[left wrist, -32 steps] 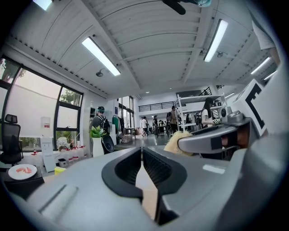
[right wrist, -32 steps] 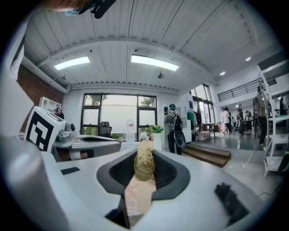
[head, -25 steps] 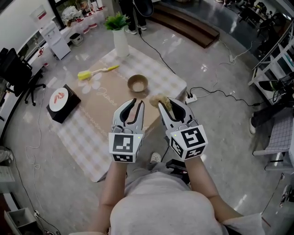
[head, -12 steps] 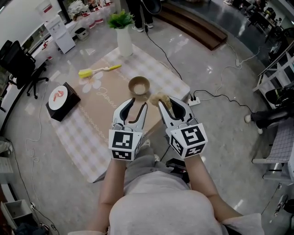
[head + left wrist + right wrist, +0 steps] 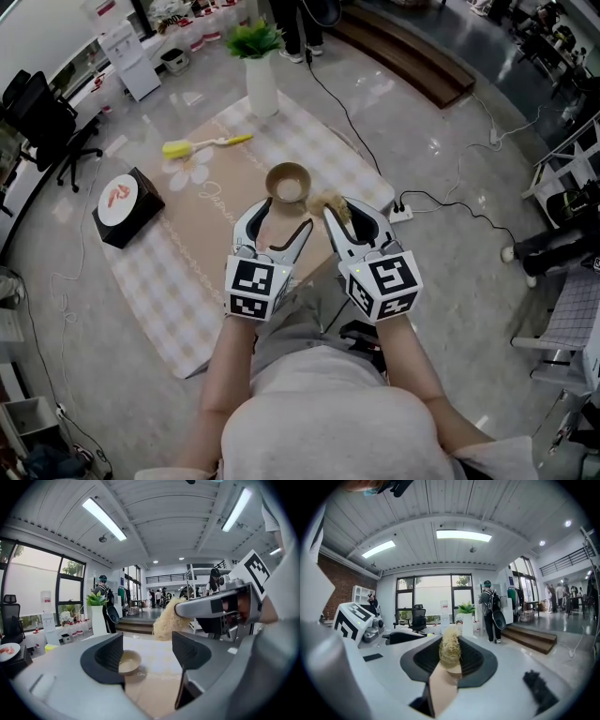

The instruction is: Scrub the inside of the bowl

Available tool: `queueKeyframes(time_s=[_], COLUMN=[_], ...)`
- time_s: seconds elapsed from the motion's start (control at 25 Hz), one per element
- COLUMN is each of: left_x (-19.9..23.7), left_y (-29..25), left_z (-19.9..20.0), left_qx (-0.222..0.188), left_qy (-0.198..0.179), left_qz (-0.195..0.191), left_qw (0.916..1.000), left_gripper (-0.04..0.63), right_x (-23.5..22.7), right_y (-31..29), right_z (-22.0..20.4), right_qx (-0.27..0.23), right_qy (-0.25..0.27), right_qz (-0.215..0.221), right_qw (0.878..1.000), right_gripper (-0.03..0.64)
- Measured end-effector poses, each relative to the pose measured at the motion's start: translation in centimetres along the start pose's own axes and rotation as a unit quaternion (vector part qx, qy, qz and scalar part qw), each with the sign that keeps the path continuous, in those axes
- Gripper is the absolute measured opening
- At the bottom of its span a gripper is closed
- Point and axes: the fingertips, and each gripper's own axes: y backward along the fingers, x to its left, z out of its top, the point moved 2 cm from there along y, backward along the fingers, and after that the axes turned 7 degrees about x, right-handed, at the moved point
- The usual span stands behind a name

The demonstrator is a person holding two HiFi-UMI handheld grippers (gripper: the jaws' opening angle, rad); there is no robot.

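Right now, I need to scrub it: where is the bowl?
Head view, centre: the bowl sits on the tan mat, the scrubber at its lower right, the yellow brush farther upper left.

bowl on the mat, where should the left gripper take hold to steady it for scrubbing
Probably its near rim: the bowl sits upright and open on the mat, so one jaw can go inside the wall and one outside, coming from the person's side and above. The left gripper is just short of it; its jaws have just been opening, nothing between them.
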Motion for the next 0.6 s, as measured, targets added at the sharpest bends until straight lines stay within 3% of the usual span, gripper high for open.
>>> queueKeyframes(time_s=[0.6], left_x=[4.1], left_y=[-6.7], left_z=[-4.5], left_qx=[0.074], left_qy=[0.004], left_qz=[0.000], left_qw=[0.9972], left_gripper=[0.397], right_x=[-3.8], right_y=[-6.3], right_z=[-1.4], right_qx=[0.052], right_qy=[0.014], right_qz=[0.022], right_qw=[0.998], right_gripper=[0.098])
